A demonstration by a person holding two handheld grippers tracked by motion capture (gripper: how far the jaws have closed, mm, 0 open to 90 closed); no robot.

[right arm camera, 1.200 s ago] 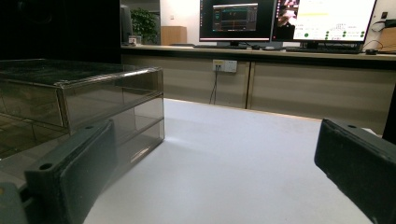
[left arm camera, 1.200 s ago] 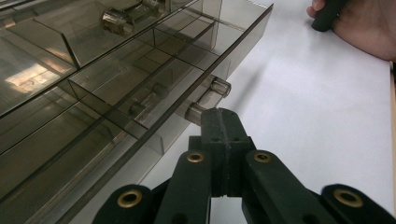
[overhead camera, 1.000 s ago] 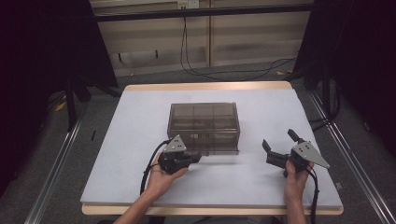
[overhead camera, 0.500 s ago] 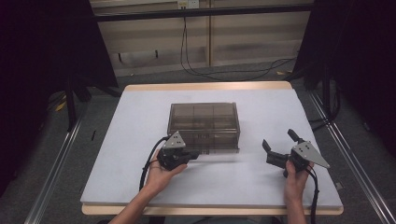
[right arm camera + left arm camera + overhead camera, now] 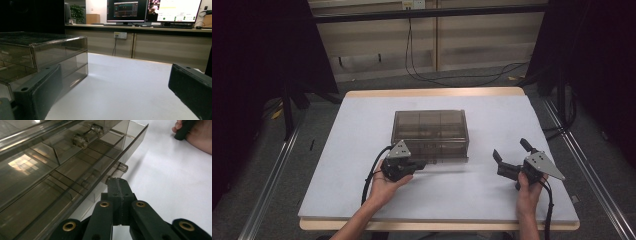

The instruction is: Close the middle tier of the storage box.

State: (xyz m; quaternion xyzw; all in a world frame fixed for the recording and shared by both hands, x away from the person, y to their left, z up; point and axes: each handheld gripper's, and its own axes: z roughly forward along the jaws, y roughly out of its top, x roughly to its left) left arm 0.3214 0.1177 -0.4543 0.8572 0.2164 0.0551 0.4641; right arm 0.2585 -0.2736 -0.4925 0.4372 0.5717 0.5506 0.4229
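Two handheld grippers are seen over a white tabletop [image 5: 362, 150] bearing a smoky, clear plastic drawer box [image 5: 430, 131] with flat walls and inner dividers. The left gripper [image 5: 117, 182] is clenched shut, its black jaws pressed together just before a small cylindrical knob [image 5: 122, 167] on the bottom drawer [image 5: 75, 185], which is judged partly drawn out. The pull appears under way, not finished. The right gripper [image 5: 510, 157] is held released, jaws wide, well off to the box's side.
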